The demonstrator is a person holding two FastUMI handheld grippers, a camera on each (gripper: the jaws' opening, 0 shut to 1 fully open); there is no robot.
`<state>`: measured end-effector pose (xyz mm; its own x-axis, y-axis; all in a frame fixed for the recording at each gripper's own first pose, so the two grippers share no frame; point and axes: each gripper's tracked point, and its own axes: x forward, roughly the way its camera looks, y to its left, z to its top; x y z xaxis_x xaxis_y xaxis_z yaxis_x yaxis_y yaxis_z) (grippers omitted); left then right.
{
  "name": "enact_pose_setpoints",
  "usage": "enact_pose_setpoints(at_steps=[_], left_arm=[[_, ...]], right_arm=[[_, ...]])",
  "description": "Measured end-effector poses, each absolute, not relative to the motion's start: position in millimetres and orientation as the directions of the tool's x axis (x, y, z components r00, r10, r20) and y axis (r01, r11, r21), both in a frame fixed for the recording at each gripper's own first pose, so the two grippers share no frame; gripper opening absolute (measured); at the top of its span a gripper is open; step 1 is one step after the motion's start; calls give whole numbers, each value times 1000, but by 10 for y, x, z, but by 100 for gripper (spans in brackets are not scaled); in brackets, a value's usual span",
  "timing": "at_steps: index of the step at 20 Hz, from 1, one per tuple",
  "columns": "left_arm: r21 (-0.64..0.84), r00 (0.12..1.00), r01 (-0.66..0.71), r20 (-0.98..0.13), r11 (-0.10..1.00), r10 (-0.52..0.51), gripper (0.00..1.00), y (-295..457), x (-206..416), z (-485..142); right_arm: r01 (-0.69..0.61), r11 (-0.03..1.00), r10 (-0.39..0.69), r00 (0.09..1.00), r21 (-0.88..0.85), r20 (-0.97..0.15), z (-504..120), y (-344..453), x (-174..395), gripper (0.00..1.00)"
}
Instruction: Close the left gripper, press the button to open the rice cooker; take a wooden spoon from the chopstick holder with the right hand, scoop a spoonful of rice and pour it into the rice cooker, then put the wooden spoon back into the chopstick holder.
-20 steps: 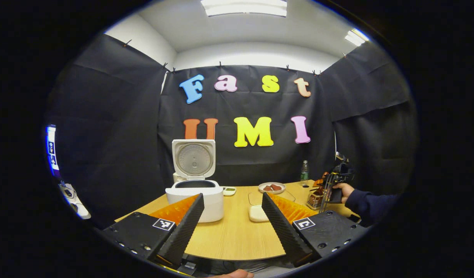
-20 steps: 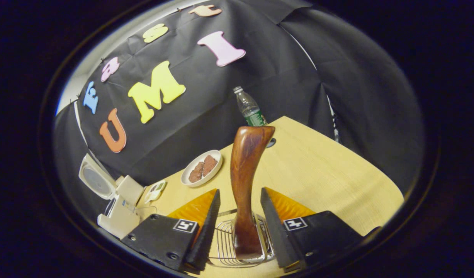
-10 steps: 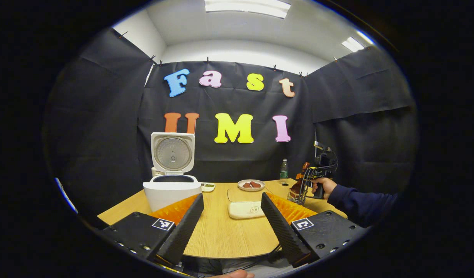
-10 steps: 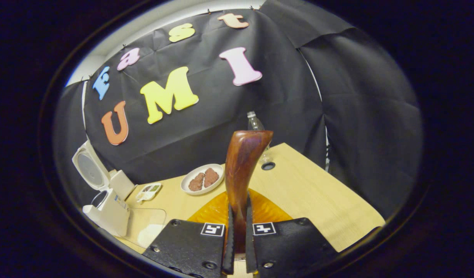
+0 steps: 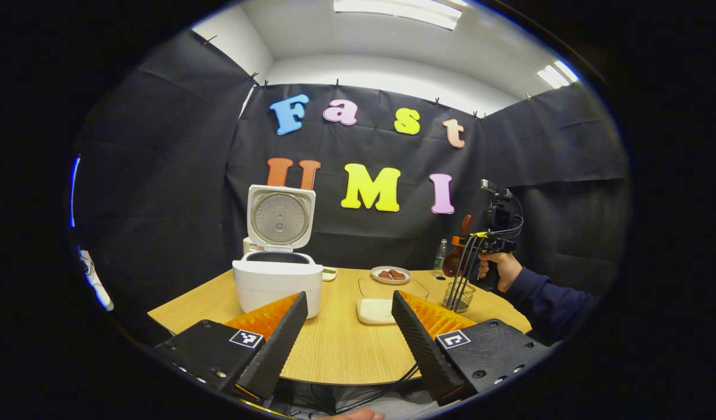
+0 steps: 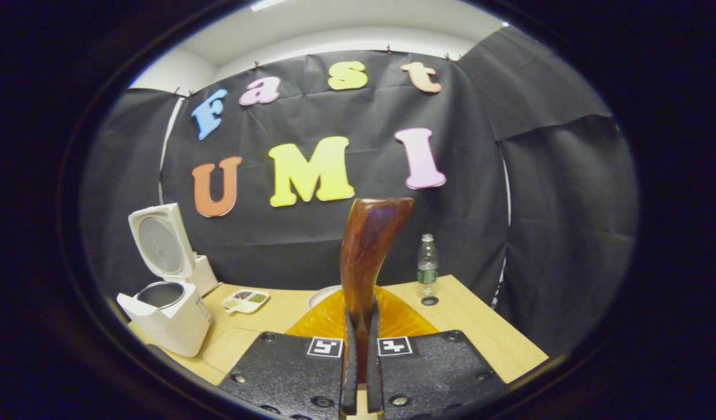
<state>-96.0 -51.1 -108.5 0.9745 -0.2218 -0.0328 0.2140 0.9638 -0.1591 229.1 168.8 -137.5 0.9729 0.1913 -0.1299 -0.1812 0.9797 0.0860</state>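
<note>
The white rice cooker (image 5: 276,287) stands at the table's left with its lid (image 5: 280,217) raised upright. My left gripper (image 5: 349,294) is open and empty, held low over the near table edge. A shallow box of white rice (image 5: 376,310) lies just beyond it. My right gripper (image 6: 360,312) is shut on the brown wooden spoon (image 6: 366,251), whose broad end points up ahead of the fingers. In the left gripper view a hand holds that right gripper (image 5: 491,245) up, with the wooden spoon (image 5: 454,261) above the wire chopstick holder (image 5: 458,296).
A plate (image 5: 390,274) of brown pieces sits at mid table, with a plastic bottle (image 6: 428,265) behind it. Near the cooker lies a small dish (image 6: 245,300). Black cables hang from the right gripper over the holder. A sleeve (image 5: 547,303) reaches in from the right.
The right gripper went from open around the spoon to shut on it and rose, lifting the spoon from the holder. The left gripper stayed open and shifted slightly.
</note>
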Motion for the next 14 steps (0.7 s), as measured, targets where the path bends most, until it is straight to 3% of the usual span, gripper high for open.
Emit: enact_pose_setpoints(at_steps=[10,14], left_arm=[[-95,985,168,-31,981,-172,94,-220,-919,-1162],[-78,984,172,-43,982,-175,94,-147,-880,-1240]], right_arm=[[-284,959,280,942,8,-186,-2155,2973,2472,8],[-246,966,220,944,-77,-245,-2619,3015,2727,8]])
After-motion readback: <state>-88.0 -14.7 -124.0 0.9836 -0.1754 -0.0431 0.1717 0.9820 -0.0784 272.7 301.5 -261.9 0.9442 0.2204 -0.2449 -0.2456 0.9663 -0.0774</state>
